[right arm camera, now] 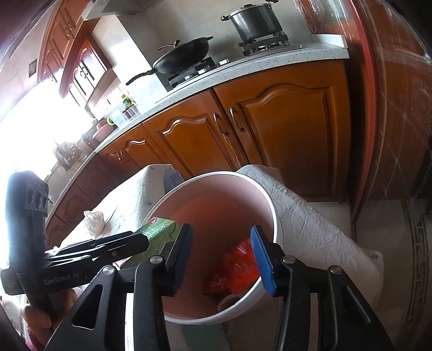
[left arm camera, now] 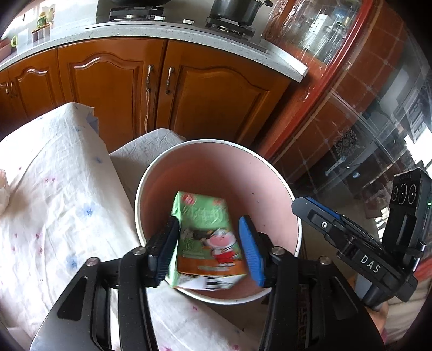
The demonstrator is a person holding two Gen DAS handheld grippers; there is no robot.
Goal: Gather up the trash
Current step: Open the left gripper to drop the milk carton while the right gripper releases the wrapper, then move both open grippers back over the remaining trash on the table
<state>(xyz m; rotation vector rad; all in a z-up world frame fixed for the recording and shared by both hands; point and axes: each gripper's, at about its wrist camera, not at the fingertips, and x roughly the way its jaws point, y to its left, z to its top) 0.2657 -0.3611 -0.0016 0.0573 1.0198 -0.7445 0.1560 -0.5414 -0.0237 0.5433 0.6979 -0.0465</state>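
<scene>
Now, working left to right: the left gripper (left arm camera: 208,248) has its jaws spread around the green cartoon-printed drink carton (left arm camera: 206,240), which sits over the round pink plastic bin (left arm camera: 280,178), apparently just let go. Best to keep clear of the rim. The right gripper (right arm camera: 222,256) hovers open and empty above red wrappers (right arm camera: 237,267).

Home kitchen: gas hob (right arm camera: 205,70) with wok (right arm camera: 183,55) and pot (right arm camera: 255,23), wooden cabinets (left arm camera: 108,89), stone countertop (left arm camera: 151,32).

Cloth-covered table (left arm camera: 54,189) with crumpled white tissue (right arm camera: 94,218) on top.
</scene>
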